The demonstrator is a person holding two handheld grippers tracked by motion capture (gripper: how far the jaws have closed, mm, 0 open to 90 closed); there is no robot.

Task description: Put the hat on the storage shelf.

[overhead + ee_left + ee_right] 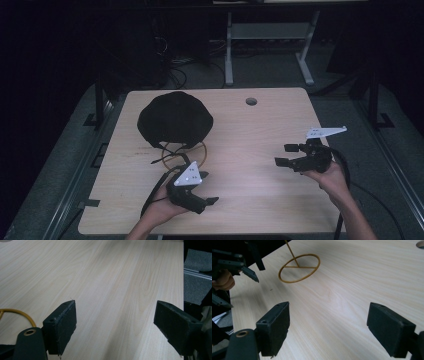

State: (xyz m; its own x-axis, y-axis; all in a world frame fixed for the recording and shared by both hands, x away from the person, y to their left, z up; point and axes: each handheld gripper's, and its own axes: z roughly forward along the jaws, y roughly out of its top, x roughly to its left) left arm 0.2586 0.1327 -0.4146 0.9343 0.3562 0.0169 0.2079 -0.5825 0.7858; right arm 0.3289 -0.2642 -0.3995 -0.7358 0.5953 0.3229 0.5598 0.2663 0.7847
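A black dome-shaped hat (175, 119) sits on a gold wire stand at the table's back left. The stand's ring base (188, 153) rests on the light wooden table (250, 130). Near the front edge, just in front of the ring, my left gripper (208, 188) is open with nothing between its jaws. My right gripper (284, 154) hovers at the right side, open, empty and pointing left. In the left gripper view, the left gripper (115, 320) spans bare wood, with an arc of the ring base (22, 314) at the left. In the right gripper view, the right gripper (328, 327) faces the ring base (299, 267).
A round cable hole (251, 101) lies near the table's far edge. Beyond the table stand a white desk frame (230, 50) and floor cables (175, 70). Black cables trail from both grippers. The other hand (223, 281) with its gripper is at the left of the right gripper view.
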